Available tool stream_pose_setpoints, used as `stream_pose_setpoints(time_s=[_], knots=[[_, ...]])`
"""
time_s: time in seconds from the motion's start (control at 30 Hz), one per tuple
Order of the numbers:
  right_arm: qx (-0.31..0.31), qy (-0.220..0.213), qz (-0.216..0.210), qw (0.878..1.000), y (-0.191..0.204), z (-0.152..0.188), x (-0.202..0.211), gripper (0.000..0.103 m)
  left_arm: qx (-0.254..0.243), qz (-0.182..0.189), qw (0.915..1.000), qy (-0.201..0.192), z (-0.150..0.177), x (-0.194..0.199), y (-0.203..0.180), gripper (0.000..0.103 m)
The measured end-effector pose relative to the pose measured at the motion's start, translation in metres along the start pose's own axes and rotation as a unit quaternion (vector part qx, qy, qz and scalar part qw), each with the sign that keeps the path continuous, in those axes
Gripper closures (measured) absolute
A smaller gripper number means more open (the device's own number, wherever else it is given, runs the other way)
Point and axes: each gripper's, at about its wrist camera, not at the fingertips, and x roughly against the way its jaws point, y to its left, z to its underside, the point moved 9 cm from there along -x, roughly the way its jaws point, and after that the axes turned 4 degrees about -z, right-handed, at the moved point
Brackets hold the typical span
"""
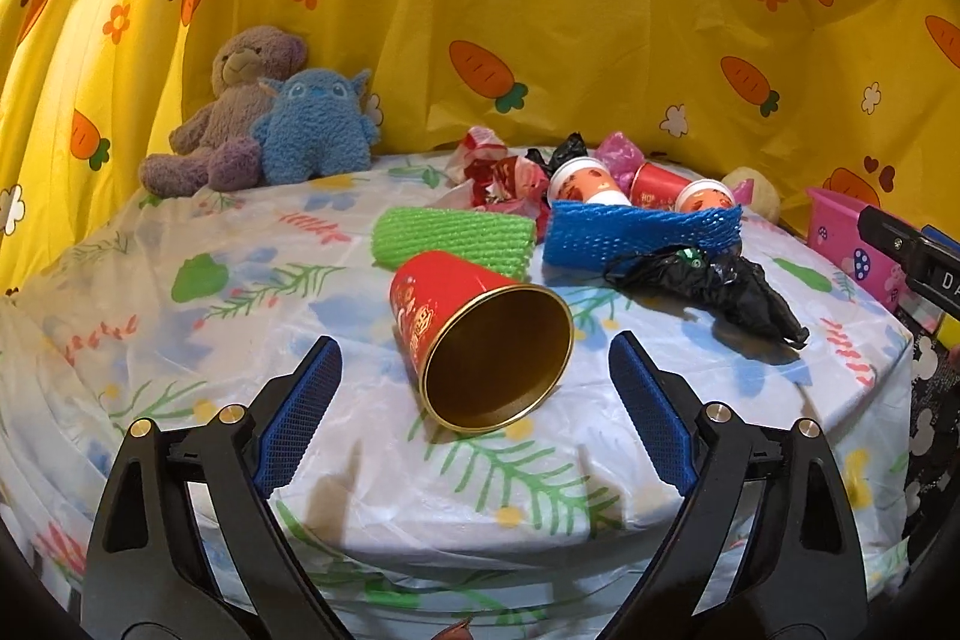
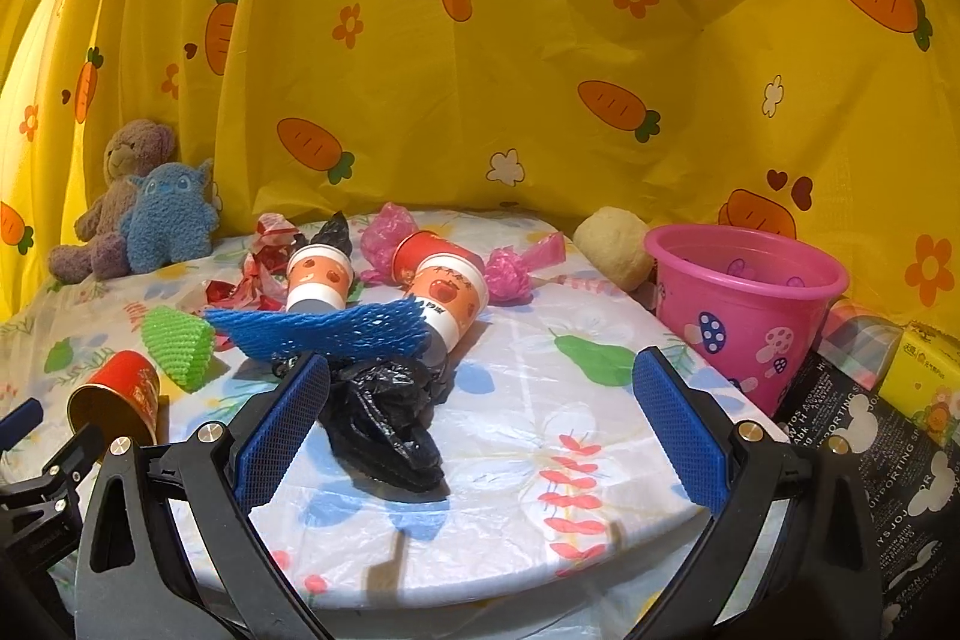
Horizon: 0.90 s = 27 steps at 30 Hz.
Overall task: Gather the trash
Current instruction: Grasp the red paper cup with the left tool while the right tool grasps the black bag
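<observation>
A red paper cup [image 1: 480,334] with a gold inside lies on its side, mouth toward my open left gripper [image 1: 477,352], whose pads flank it just short of its rim. It also shows in the right wrist view [image 2: 117,394]. A crumpled black bag [image 2: 384,412] lies just ahead of my open, empty right gripper [image 2: 480,376], close to its left pad. Behind are a blue foam net [image 2: 336,328], a green foam net [image 1: 456,235], two apple-print cups [image 2: 318,274] [image 2: 444,292], red wrappers [image 1: 498,172] and pink plastic [image 2: 390,232]. A pink bucket [image 2: 744,304] stands at the right.
Two plush toys, purple bear [image 1: 234,112] and blue monster [image 1: 312,124], sit at the table's back left. A beige ball [image 2: 612,244] lies behind the bucket. Printed boxes [image 2: 888,400] sit right of the table. A yellow carrot curtain [image 2: 480,40] hangs behind. The flowered tablecloth's [image 2: 540,520] edge is near me.
</observation>
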Motion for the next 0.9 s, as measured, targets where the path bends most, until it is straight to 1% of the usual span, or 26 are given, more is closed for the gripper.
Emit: stream_pose_setpoints(time_s=[0.07, 0.1, 0.17, 0.23, 0.3, 0.37, 0.4, 0.47, 0.5, 0.57, 0.6, 0.67, 0.73, 0.77, 0.8, 0.83, 0.9], knots=[[0.007, 0.004, -0.01, 1.0, 0.008, 0.004, -0.003, 0.005, 0.006, -0.001, 0.9999, 0.013, 0.004, -0.008, 0.003, 0.026], [0.01, 0.006, -0.016, 1.0, 0.012, 0.006, -0.004, 0.006, 0.008, -0.001, 0.9998, 0.017, 0.005, -0.011, 0.004, 0.027], [0.016, 0.009, -0.026, 0.999, 0.019, 0.01, -0.006, 0.008, 0.016, -0.003, 0.9994, 0.029, 0.01, -0.017, 0.008, 0.034], [0.023, 0.016, -0.036, 0.999, 0.025, 0.014, -0.01, 0.01, 0.025, -0.003, 0.999, 0.037, 0.012, -0.022, 0.011, 0.036], [0.027, 0.022, -0.046, 0.998, 0.032, 0.019, -0.015, 0.012, 0.028, -0.005, 0.9988, 0.039, 0.013, -0.024, 0.013, 0.043], [0.03, 0.031, -0.057, 0.997, 0.038, 0.024, -0.021, 0.013, 0.034, -0.007, 0.9984, 0.045, 0.013, -0.027, 0.015, 0.053], [0.031, 0.035, -0.062, 0.997, 0.041, 0.027, -0.024, 0.018, 0.039, -0.006, 0.9981, 0.047, 0.012, -0.028, 0.016, 0.057], [0.035, 0.045, -0.068, 0.996, 0.045, 0.032, -0.032, 0.026, 0.048, -0.004, 0.9974, 0.053, 0.012, -0.032, 0.019, 0.07], [0.037, 0.051, -0.069, 0.996, 0.047, 0.035, -0.036, 0.028, 0.052, -0.003, 0.9971, 0.055, 0.012, -0.033, 0.02, 0.074], [0.037, 0.061, -0.071, 0.995, 0.048, 0.04, -0.045, 0.031, 0.059, -0.001, 0.9964, 0.061, 0.012, -0.037, 0.022, 0.088], [0.036, 0.065, -0.072, 0.995, 0.048, 0.042, -0.048, 0.035, 0.061, -0.001, 0.9962, 0.061, 0.012, -0.038, 0.023, 0.091], [0.035, 0.073, -0.071, 0.994, 0.047, 0.045, -0.056, 0.04, 0.065, -0.003, 0.9961, 0.059, 0.01, -0.039, 0.024, 0.097], [0.031, 0.082, -0.073, 0.993, 0.047, 0.048, -0.065, 0.044, 0.067, -0.004, 0.9962, 0.055, 0.008, -0.039, 0.025, 0.1], [0.029, 0.088, -0.075, 0.993, 0.046, 0.05, -0.068, 0.05, 0.067, -0.003, 0.9963, 0.053, 0.006, -0.039, 0.025, 0.101], [0.029, 0.093, -0.075, 0.992, 0.045, 0.052, -0.072, 0.057, 0.068, -0.004, 0.9964, 0.051, 0.005, -0.039, 0.025, 0.101], [0.029, 0.097, -0.074, 0.992, 0.044, 0.053, -0.076, 0.061, 0.069, -0.005, 0.9965, 0.048, 0.003, -0.039, 0.025, 0.101], [0.028, 0.106, -0.077, 0.991, 0.043, 0.057, -0.081, 0.074, 0.07, -0.005, 0.9965, 0.045, 0.0, -0.038, 0.024, 0.101]])
